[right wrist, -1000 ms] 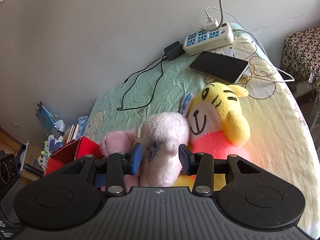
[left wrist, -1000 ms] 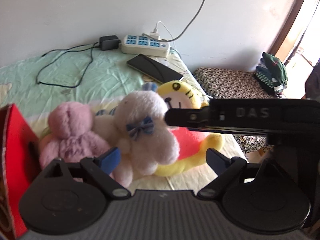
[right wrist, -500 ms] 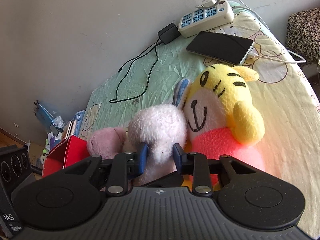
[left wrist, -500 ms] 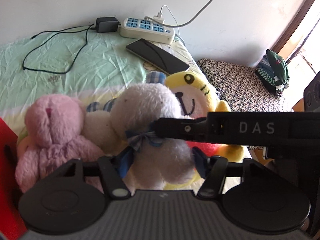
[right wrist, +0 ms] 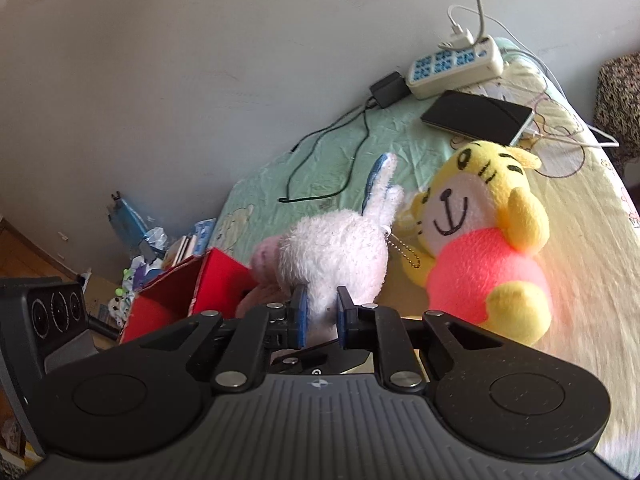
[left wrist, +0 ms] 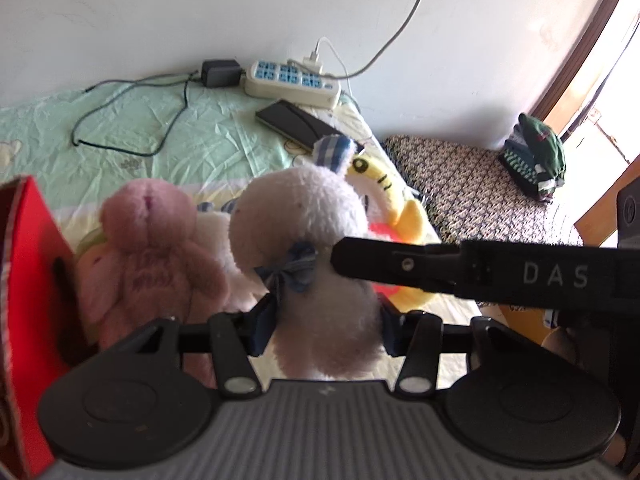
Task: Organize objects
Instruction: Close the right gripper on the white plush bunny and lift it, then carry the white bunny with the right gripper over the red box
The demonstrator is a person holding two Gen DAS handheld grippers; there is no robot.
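Observation:
A white plush rabbit [left wrist: 304,208] with a blue bow is held up off the bed between both grippers. My left gripper [left wrist: 326,326] presses its blue pads against the sides of the rabbit's lower body. My right gripper [right wrist: 319,316] is shut on the rabbit [right wrist: 332,256] lower down; its finger [left wrist: 380,260] crosses the left wrist view from the right. A pink bear [left wrist: 156,240] leans just left of the rabbit. A yellow tiger doll [right wrist: 480,240] in a red shirt lies on the right. An open red box [left wrist: 28,260] stands at the far left.
Near the wall on the green sheet lie a power strip [left wrist: 292,82], a black charger with its cable [left wrist: 132,120] and a dark phone [left wrist: 300,124]. A patterned stool [left wrist: 480,192] with folded clothes [left wrist: 536,160] stands right of the bed. Clutter [right wrist: 152,248] sits on the floor.
Both grippers closed in on the white rabbit, the right one squeezing much tighter. The rabbit has risen off the tiger doll, its ear now sticking up.

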